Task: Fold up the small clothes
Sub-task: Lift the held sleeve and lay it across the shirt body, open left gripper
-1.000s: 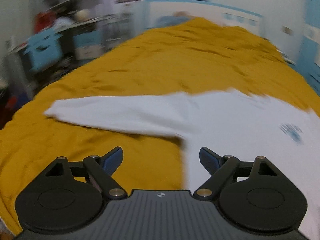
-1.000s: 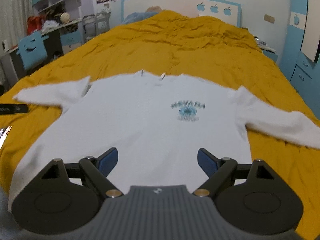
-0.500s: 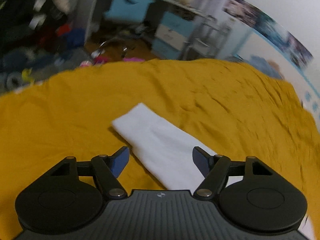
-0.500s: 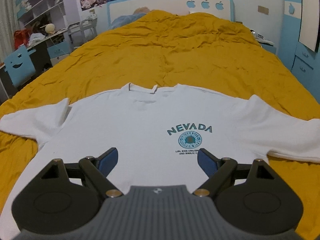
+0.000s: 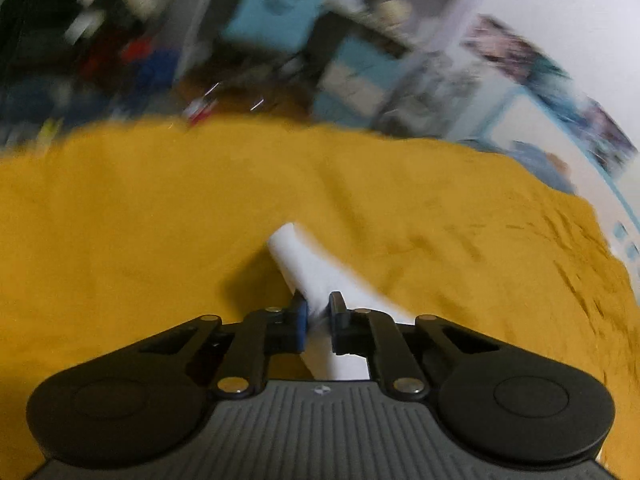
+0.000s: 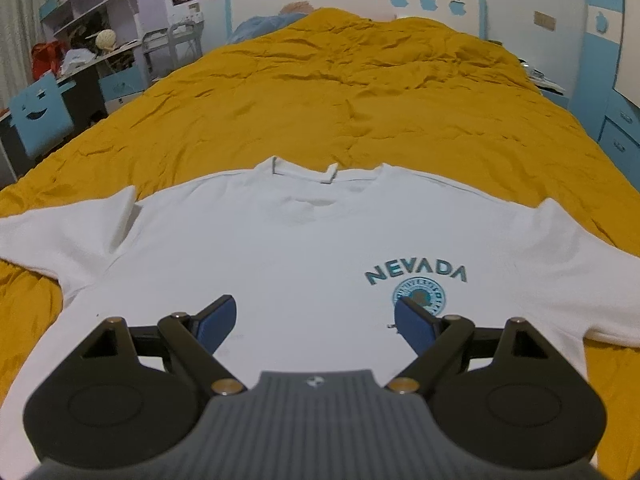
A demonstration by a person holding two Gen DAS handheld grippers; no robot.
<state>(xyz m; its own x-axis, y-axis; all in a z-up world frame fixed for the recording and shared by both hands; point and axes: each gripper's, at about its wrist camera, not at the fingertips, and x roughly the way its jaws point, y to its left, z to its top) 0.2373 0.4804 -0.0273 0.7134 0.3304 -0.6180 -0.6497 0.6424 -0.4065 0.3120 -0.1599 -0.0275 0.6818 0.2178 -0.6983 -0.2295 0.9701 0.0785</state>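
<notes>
Both wrist views look low across the yellow bedspread [image 6: 360, 92].

white "nevada" t-shirt [image 6: 288, 264] face-up, spread flat on the bed, one sleeve [image 5: 308, 268] bunched narrow

A second ago my left gripper [image 5: 318, 314] was wide open, facing the shirt's body and its long sleeve [image 5: 308, 268]; half a second ago it had swung out over the sleeve end, fingers apart either side of the cloth. Now its jaws have closed on the sleeve, which bunches into a roll running ahead from the pads. My right gripper [image 6: 316, 322] has moved in over the shirt [image 6: 300, 256], so the NEVADA print [image 6: 416, 272] has slid from centre ahead to just beyond my right finger.
</notes>
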